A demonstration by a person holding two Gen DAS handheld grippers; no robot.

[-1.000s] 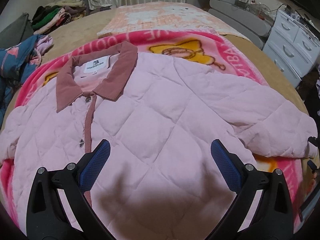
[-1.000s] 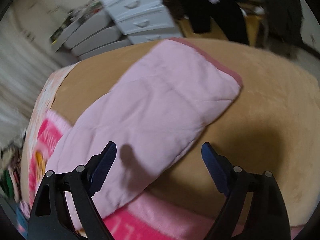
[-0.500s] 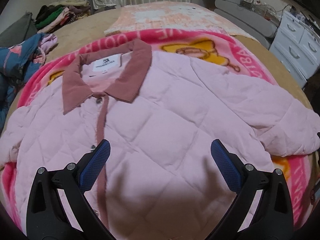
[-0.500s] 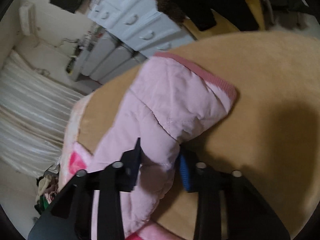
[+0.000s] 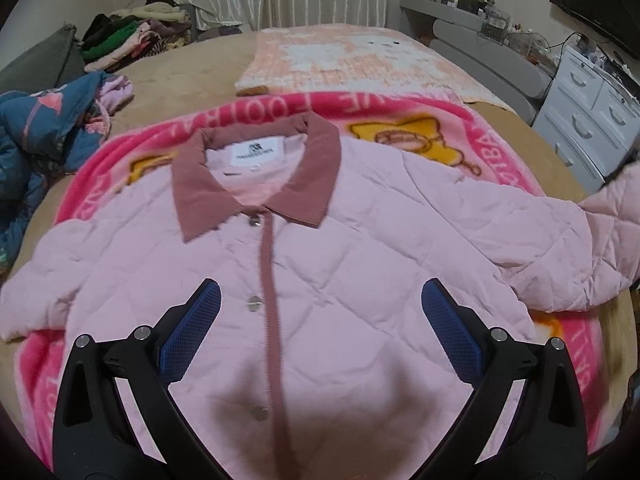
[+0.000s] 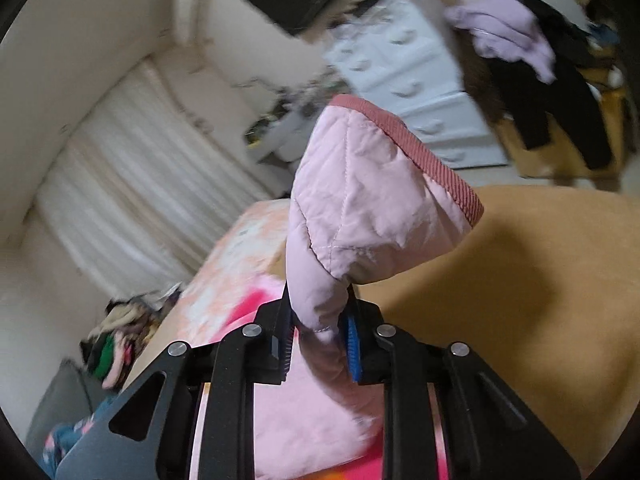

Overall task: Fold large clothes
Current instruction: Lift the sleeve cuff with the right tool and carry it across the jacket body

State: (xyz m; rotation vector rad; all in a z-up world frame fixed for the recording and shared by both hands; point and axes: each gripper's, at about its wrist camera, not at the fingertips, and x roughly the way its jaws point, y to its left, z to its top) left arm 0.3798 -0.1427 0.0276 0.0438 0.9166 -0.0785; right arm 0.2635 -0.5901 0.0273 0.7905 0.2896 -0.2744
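Observation:
A pink quilted jacket (image 5: pixel 360 264) with a dusty-rose collar (image 5: pixel 256 184) lies front up and buttoned on a pink blanket (image 5: pixel 492 152) on the bed. My left gripper (image 5: pixel 320 332) is open and empty, hovering over the jacket's lower front beside the button placket. My right gripper (image 6: pixel 320 336) is shut on the jacket's right sleeve (image 6: pixel 372 208) near the ribbed cuff (image 6: pixel 432 164) and holds it lifted off the bed. The raised sleeve also shows at the right edge of the left wrist view (image 5: pixel 612 216).
A tan bed cover (image 5: pixel 176 92) lies under the blanket. A peach checked blanket (image 5: pixel 344 56) lies at the far end. A blue garment (image 5: pixel 44 128) and a clothes pile (image 5: pixel 132 36) are at the left. White drawers (image 5: pixel 592 120) stand at the right.
My right gripper closed on the sleeve and lifted it up off the bed. My left gripper shifted left over the jacket front and stayed open.

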